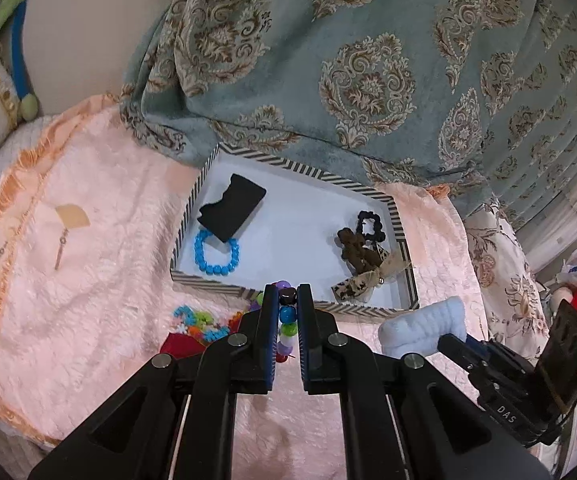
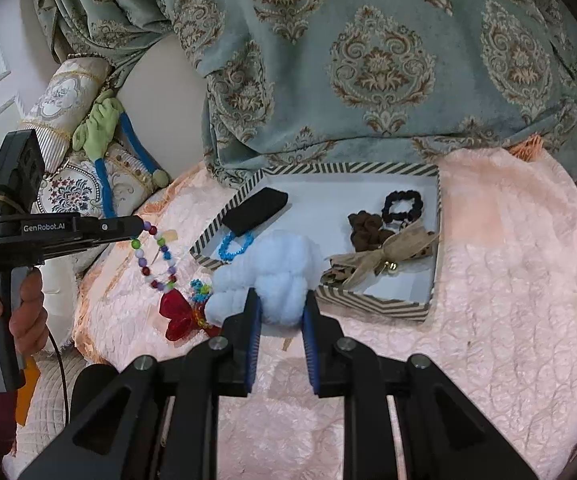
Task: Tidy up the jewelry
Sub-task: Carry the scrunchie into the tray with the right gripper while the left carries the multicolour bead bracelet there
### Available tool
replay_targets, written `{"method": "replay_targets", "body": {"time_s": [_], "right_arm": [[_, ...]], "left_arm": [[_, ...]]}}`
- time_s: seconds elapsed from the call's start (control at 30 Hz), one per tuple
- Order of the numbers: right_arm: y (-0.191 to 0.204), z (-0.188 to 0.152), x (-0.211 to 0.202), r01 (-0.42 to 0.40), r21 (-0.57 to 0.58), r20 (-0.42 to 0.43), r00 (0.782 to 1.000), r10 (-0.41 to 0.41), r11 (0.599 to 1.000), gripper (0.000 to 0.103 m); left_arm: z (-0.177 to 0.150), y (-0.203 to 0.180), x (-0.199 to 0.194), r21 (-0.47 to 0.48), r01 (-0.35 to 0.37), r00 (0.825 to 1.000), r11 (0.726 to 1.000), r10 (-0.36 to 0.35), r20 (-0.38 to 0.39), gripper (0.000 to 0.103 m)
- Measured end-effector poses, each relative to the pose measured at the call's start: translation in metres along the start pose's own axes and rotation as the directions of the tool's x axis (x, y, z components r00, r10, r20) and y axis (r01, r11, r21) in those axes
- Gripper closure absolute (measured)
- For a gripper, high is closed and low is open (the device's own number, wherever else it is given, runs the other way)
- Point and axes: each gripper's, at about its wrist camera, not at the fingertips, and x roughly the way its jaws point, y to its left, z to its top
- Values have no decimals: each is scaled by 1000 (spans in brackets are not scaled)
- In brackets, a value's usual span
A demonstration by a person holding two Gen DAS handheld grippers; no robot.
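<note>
While left claw [image 1: 287,300] pinches the bead bracelet [image 1: 287,322], right claw [image 2: 281,304] squeezes the fluffy scrunchie [image 2: 272,276].

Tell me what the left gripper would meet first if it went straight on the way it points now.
Probably the near rim of the striped tray: the left gripper, shut on the bead string, points down at it. Depth is unclear.

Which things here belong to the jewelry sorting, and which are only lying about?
Job: striped tray, multicolored bead string in left gripper, fluffy blue scrunchie in right gripper, blue bracelet.

Lying about: patterned curtain, embroidered cushion.
</note>
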Motion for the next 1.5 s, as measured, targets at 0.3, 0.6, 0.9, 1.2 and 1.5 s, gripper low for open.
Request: {"method": "replay_targets", "body": {"time_s": [0.3, 0.6, 0.9, 1.2, 1.5], "right_arm": [[-5, 11, 0, 26, -6, 10, 1000, -26, 1000, 84], [-18, 25, 12, 50, 2, 8, 999, -50, 999, 83], [-38, 42, 35, 71, 20, -9, 997, -71, 997, 83], [-57, 57, 59, 92, 43, -26, 996, -91, 995, 83], [-69, 74, 80, 99, 57, -34, 995, -97, 993, 83]], "left_arm": [[11, -9, 12, 44, -50, 999, 998, 49, 11, 103], [28, -13, 34, 78, -96, 995, 992, 96, 11, 103], [42, -19, 65, 98, -110, 994, 989, 112, -18, 103], [47, -24, 92, 106, -112, 992, 988, 117, -46, 103], [51, -17, 115, 76, -77, 994, 994, 82, -71, 103]]}}
